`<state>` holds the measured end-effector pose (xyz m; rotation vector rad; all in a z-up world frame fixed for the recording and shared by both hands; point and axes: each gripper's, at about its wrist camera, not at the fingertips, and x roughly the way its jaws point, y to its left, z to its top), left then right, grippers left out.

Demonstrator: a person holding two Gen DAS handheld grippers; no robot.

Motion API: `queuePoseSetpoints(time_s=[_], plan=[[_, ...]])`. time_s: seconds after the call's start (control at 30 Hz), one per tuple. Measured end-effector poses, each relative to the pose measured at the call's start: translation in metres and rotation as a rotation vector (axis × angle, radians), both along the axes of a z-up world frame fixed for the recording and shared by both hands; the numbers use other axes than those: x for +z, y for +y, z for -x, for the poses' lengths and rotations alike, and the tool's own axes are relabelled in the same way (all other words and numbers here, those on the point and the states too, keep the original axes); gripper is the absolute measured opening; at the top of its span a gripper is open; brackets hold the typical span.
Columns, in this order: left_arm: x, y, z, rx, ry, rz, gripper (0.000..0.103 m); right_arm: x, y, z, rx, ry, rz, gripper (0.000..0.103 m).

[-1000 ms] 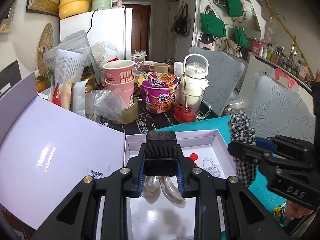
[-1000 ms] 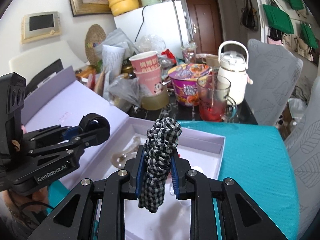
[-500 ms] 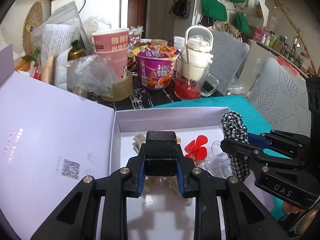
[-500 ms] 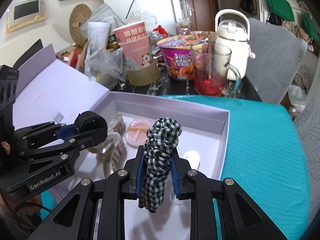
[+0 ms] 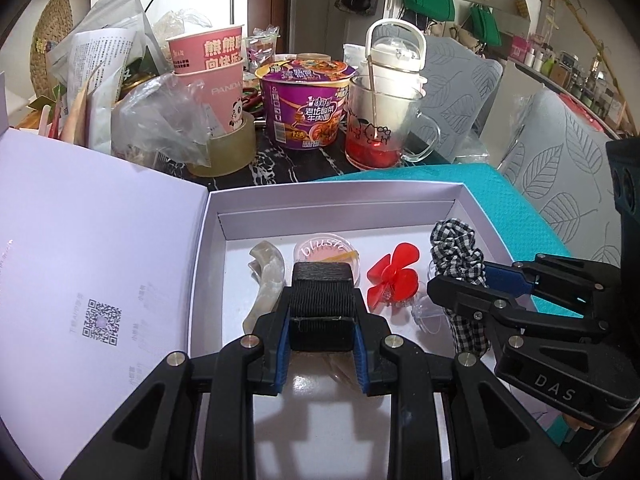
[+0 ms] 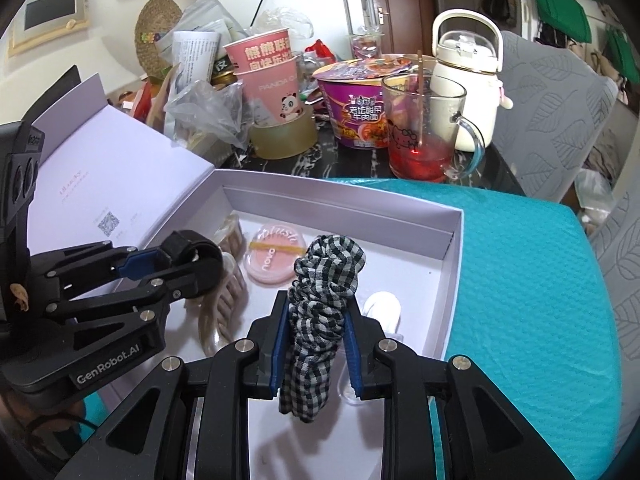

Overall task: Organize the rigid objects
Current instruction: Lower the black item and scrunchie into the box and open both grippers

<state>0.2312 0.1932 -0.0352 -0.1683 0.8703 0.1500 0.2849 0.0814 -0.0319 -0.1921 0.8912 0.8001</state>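
My left gripper (image 5: 322,314) is shut on a black ribbed band (image 5: 322,284), held low over the open white box (image 5: 340,196). My right gripper (image 6: 316,320) is shut on a black-and-white checked scrunchie (image 6: 326,272), which hangs over the box's right half. In the left wrist view the right gripper (image 5: 460,280) sits close to the right of the band. Lying in the box are a beige hair claw (image 5: 266,276), a pink blush compact (image 5: 324,250), a red flower-shaped clip (image 5: 394,276) and a clear clip (image 5: 428,316). The band hides part of the box floor.
The box lid (image 5: 92,260) lies open to the left. Behind the box stand a glass mug of red liquid (image 5: 376,120), a purple noodle bowl (image 5: 306,108), stacked pink cups (image 5: 216,76), a tape roll (image 5: 228,152) and a white kettle (image 6: 468,76). A teal mat (image 6: 540,280) lies to the right.
Both grippers have come down and forward over the box, still holding their items. More of the box floor and its contents shows now.
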Motion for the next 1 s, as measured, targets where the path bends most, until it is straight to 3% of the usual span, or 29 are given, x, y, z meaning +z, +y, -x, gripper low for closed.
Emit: queuePoseSetpoints(time_s=[0.33,0.5,1.0], plan=[[-0.002,0.008,-0.003,0.063,0.056,-0.003,0.027,0.006,-0.003,0.0,-0.019,-0.028,0.013,0.029],[0.003,0.006,-0.001,0.072,0.05,-0.022,0.038,0.011,-0.007,0.0,-0.025,-0.032,0.001,0.029],[0.025,0.001,0.011,0.07,0.011,-0.026,0.039,0.038,-0.014,0.022,-0.029,-0.089,-0.003,0.029]])
